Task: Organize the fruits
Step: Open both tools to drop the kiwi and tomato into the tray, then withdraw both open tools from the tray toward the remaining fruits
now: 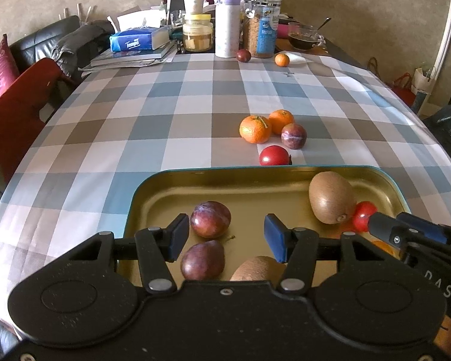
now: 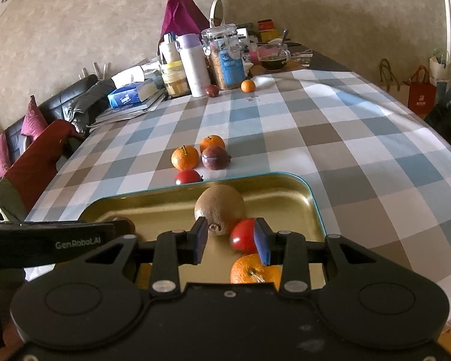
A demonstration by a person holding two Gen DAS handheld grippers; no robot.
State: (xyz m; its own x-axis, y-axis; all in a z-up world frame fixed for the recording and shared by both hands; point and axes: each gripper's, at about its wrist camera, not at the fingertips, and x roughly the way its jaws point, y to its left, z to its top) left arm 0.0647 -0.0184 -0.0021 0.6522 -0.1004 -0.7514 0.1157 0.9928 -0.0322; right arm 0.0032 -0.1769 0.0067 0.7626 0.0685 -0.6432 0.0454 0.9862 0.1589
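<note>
**A:** While both grippers hovered over the tin tray (image 1: 153,180), how did their fingers stand?

**B:** The left gripper (image 1: 227,236) had its blue pads spread wide with nothing between them, a plum (image 1: 210,219) just beyond its left pad. The right gripper (image 2: 231,242) also had its fingers apart; a red tomato (image 2: 242,236) lay just ahead of the gap, against the right pad, but the pads were not pressed on it.

**A:** And what was lying in the tray?

**B:** In the left wrist view, two plums, the second plum (image 1: 202,260) nearer the camera, a large kiwi (image 1: 330,197) toward the far right corner, and part of another kiwi (image 1: 255,269) half hidden behind the gripper body. The tomato touched the large kiwi. In the right wrist view, a mandarin (image 2: 252,270) sat in the tray just below the tomato.

**A:** Which fruit was outside it?

**B:** On the checked tablecloth (image 1: 165,105), just past the tray's far rim, was a second tomato (image 1: 274,155). Beyond it sat a cluster: two mandarins (image 1: 255,129) side by side and a purple plum (image 1: 293,136) next to them. Far off, near a white bottle (image 1: 227,24) and a cereal jar (image 1: 263,25), lay a dark plum (image 1: 243,55) and a small mandarin (image 1: 282,60).
</note>
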